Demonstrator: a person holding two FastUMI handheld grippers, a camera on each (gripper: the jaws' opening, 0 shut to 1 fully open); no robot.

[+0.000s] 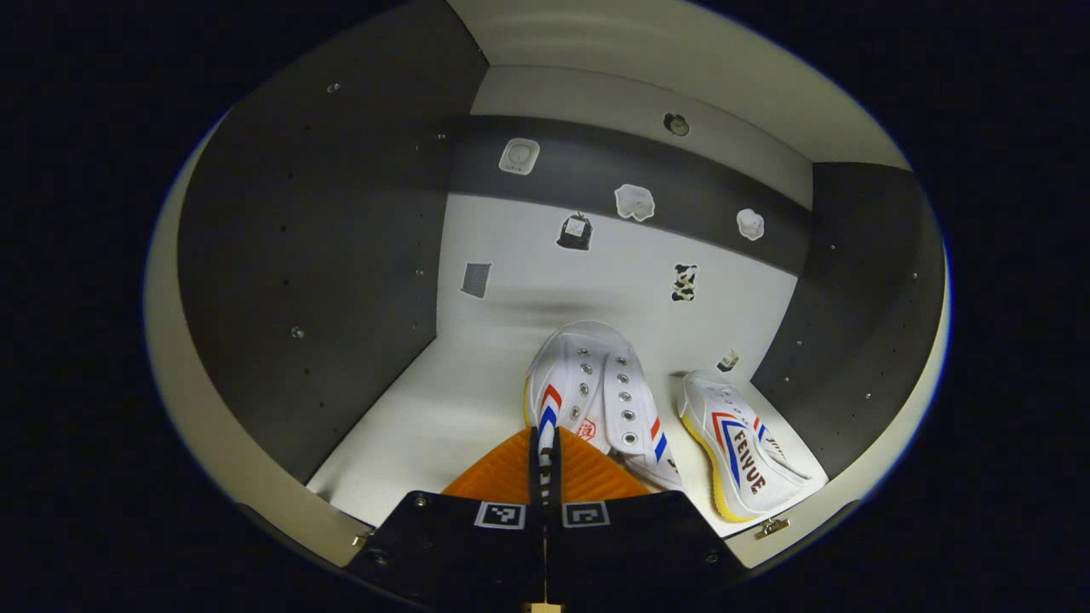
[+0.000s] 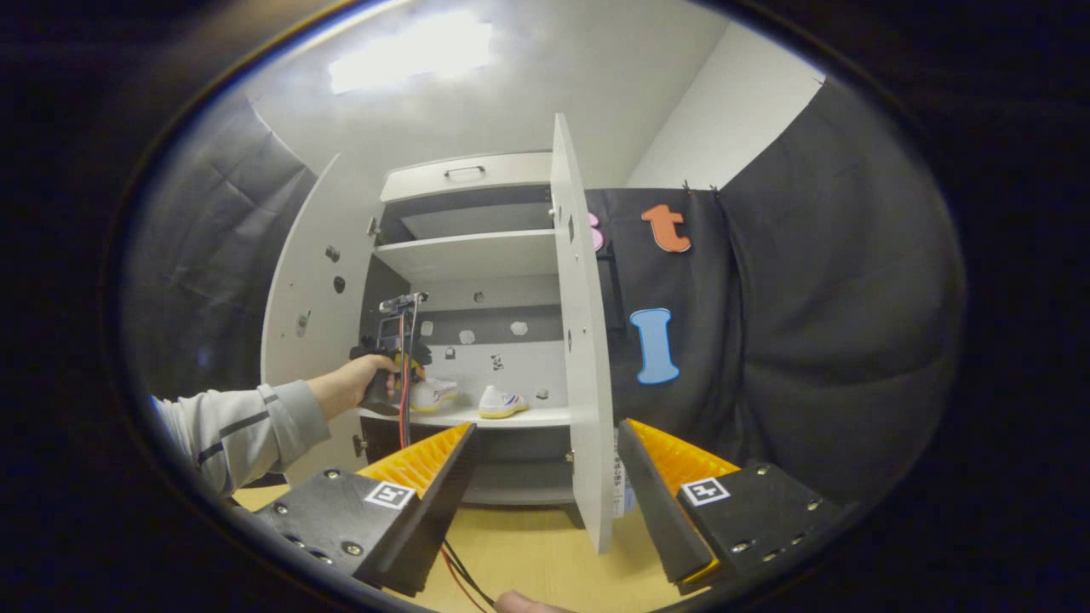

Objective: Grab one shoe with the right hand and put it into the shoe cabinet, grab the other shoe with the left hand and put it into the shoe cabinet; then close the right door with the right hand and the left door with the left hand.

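Note:
In the left gripper view, my left gripper (image 1: pixel 545 464) is inside the cabinet and shut on the rim of a white shoe (image 1: pixel 596 387) with red and blue stripes; its toe points at the back wall. The other white shoe (image 1: pixel 745 443), yellow-soled, lies on its side on the shelf (image 1: pixel 443 417) just to the right. In the right gripper view, my right gripper (image 2: pixel 545 481) stands open and holds nothing, well back from the shoe cabinet (image 2: pixel 477 255). Both shoes (image 2: pixel 502 402) show on its lower shelf, with a hand (image 2: pixel 349 383) holding the left gripper at the nearer shoe (image 2: pixel 433 394).
Both cabinet doors stand open: the left door (image 2: pixel 311 323) swung wide, the right door (image 2: pixel 581 340) edge-on towards me. A wooden floor (image 2: pixel 528 553) lies below. Small stickers (image 1: pixel 634 202) dot the cabinet's back wall. A grey sleeve (image 2: pixel 238 430) reaches in from the left.

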